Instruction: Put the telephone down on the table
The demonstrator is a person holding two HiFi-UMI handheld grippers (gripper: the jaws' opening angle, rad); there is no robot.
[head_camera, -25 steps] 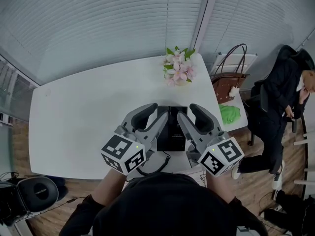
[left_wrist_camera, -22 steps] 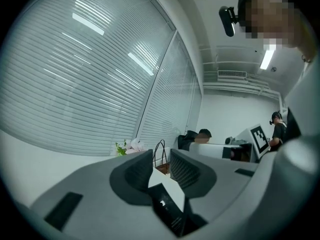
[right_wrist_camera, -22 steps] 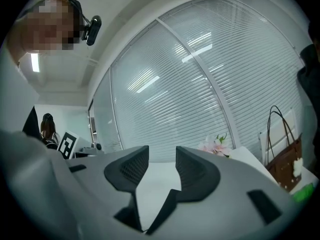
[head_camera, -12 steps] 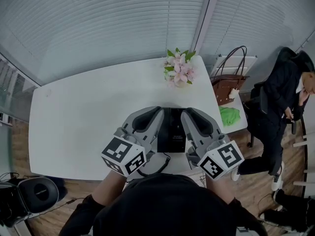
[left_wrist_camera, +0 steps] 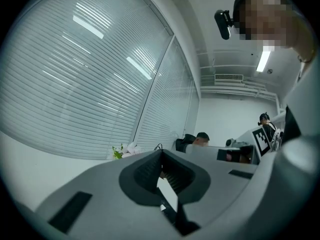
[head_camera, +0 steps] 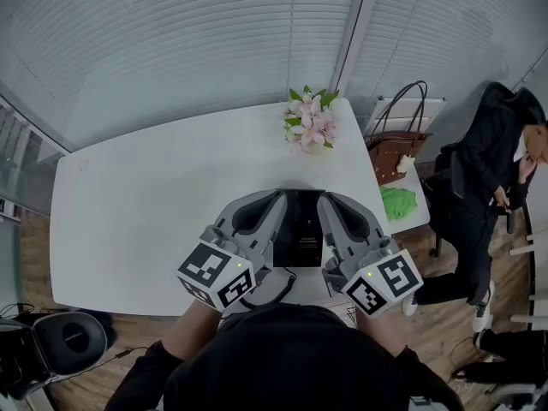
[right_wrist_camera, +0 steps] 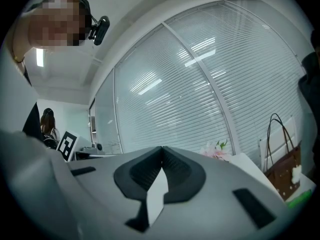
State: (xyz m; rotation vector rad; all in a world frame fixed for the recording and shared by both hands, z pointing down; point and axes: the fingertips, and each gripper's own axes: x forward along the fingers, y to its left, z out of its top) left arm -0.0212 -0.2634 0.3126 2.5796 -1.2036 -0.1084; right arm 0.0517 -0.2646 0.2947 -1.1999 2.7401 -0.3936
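A black telephone [head_camera: 300,228] lies on the white table [head_camera: 154,204] near its front edge, and a dark cord [head_camera: 276,286] curls off its near end. My left gripper [head_camera: 280,198] sits along the phone's left side and my right gripper [head_camera: 323,199] along its right side; whether either touches the phone I cannot tell. Both pairs of jaws have just been closing. In the left gripper view the left gripper [left_wrist_camera: 161,152] is shut with nothing between its pads. My right gripper [right_wrist_camera: 161,148] is likewise shut on nothing.
Pink flowers [head_camera: 311,123] stand at the table's far right corner. A brown handbag [head_camera: 399,144] and a green cloth [head_camera: 400,199] rest on a low surface right of the table. A person in dark clothes [head_camera: 488,165] sits further right. Window blinds [head_camera: 214,41] run behind the table.
Both grippers' jaws have come together from wide open to fully shut. The hands stay beside the telephone, which has not moved.
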